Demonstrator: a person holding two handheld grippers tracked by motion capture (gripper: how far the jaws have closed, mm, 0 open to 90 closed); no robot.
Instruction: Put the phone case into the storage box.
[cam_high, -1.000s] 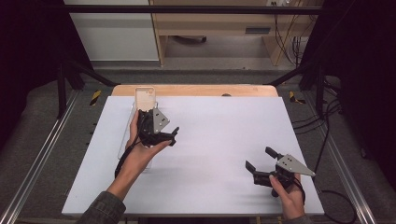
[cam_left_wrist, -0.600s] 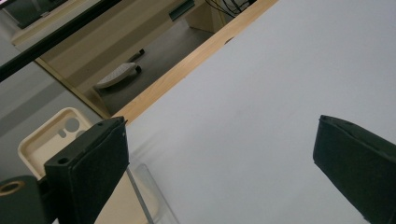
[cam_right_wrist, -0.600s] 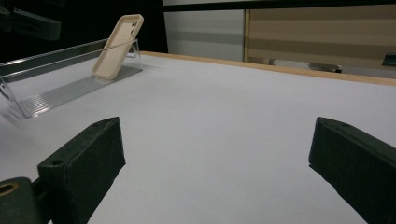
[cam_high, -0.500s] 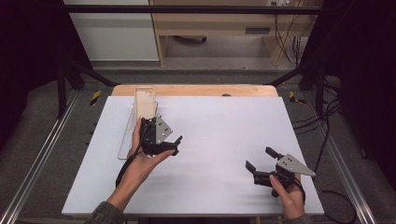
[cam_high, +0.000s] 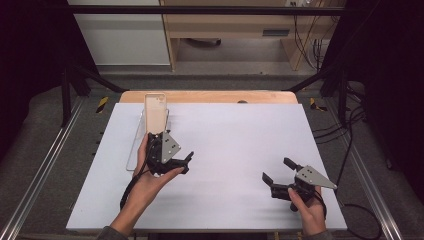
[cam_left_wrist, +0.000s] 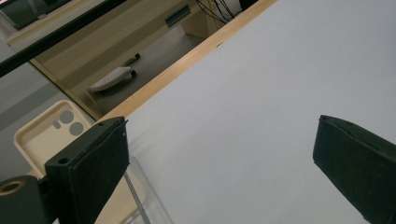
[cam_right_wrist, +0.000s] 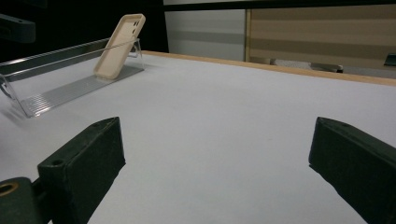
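Jaws wide apart and empty on left gripper (cam_high: 186, 161) and right gripper (cam_high: 277, 170). Beige phone case (cam_high: 155, 112) leans in clear stand (cam_right_wrist: 60, 86), partly behind left hand (cam_high: 150, 177).

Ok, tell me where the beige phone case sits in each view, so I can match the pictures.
High view: phone case at the far left of the table, leaning in the clear stand.
Left gripper view: lower left, partly behind the left jaw.
Right gripper view: upper left, leaning on the stand's rail.
Shared landmark: the table's wooden far edge, just beyond the case.

phone case (cam_left_wrist: 44, 132) lower part hidden behind left jaw.
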